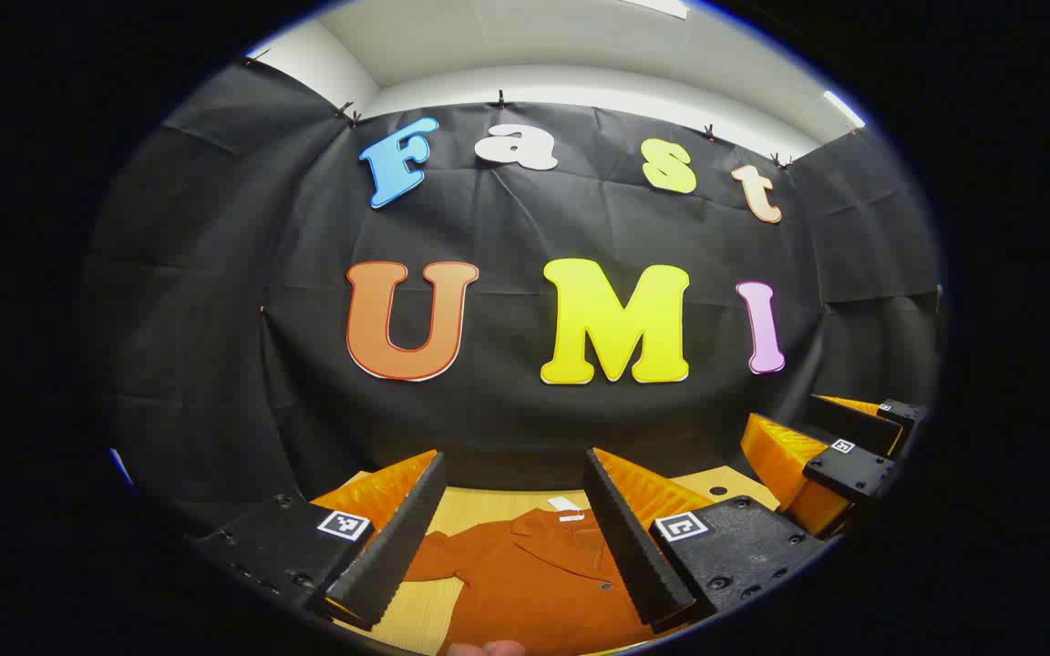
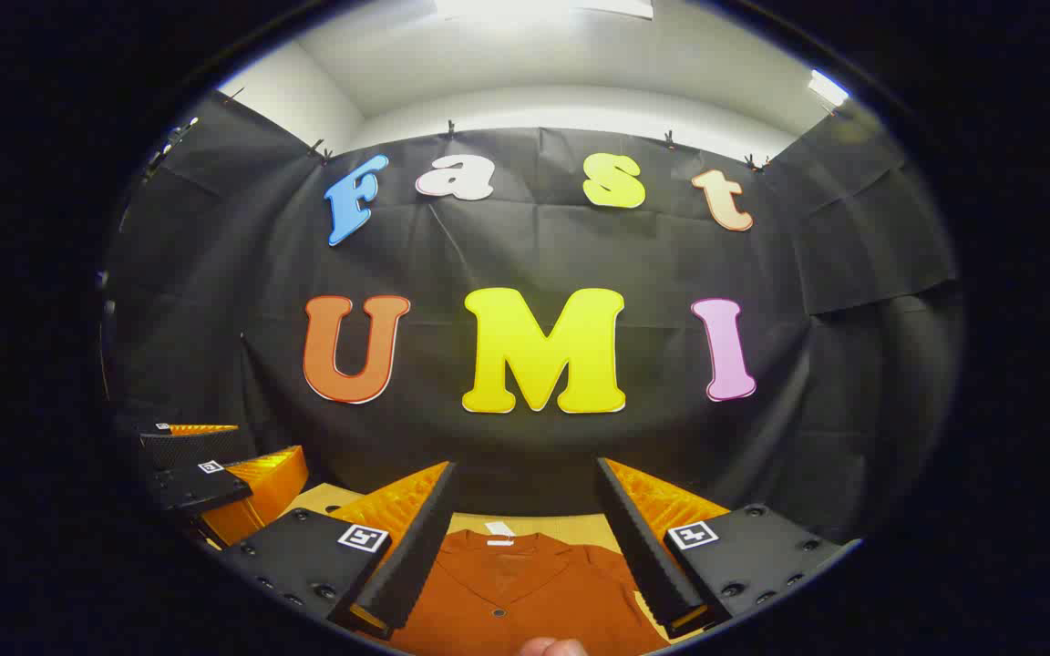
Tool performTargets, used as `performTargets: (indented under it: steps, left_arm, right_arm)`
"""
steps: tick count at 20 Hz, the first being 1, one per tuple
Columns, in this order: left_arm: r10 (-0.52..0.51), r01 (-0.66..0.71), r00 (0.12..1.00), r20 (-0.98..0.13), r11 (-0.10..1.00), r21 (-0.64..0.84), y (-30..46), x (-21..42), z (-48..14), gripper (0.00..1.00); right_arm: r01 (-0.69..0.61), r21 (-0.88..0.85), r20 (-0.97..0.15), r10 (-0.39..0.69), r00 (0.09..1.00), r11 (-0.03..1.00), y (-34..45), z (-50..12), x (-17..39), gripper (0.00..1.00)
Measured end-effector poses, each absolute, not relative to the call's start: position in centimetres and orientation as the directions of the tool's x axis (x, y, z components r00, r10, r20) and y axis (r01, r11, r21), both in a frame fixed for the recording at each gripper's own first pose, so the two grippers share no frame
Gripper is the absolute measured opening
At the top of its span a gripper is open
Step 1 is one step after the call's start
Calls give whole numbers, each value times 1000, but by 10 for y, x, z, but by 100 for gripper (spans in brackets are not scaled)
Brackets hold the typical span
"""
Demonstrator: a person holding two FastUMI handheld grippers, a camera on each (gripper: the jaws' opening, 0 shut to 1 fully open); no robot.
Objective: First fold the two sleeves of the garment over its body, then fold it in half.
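A rust-orange garment [image 1: 534,574] lies flat on the light wooden table [image 1: 416,620], collar toward the back wall, with a white neck label [image 1: 566,504]. One sleeve [image 1: 434,556] reaches out to the left in the left gripper view. My left gripper [image 1: 514,528] hangs open above the garment, nothing between its fingers. In the right gripper view the same garment [image 2: 516,592] shows its collar and buttons, and my right gripper [image 2: 525,538] is open above it too. The right gripper [image 1: 839,456] also appears at the right of the left gripper view, and the left gripper [image 2: 206,474] at the left of the right gripper view.
The black cloth wall stands close behind the table's far edge [image 1: 488,497]. A fingertip [image 1: 488,648] shows at the bottom of the left gripper view, and another fingertip [image 2: 552,647] at the bottom of the right gripper view.
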State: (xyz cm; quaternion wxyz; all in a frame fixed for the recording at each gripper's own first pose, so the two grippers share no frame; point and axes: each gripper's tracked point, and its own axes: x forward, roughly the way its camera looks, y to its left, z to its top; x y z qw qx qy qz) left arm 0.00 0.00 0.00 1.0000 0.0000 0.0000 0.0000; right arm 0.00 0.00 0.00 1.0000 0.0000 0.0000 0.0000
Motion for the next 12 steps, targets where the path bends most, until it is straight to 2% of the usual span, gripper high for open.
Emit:
performTargets:
  steps: [11,12]
  left_arm:
    - [14,-14,1000,-5,1000,15,-5,9,-1,100]
    - [16,-16,1000,-9,1000,16,-4,9,-2,97]
  right_arm:
    - [34,-3,-21,-35,999,999,-16,-10,12,95]
    - [34,-2,-22,-34,999,999,-17,-11,12,95]
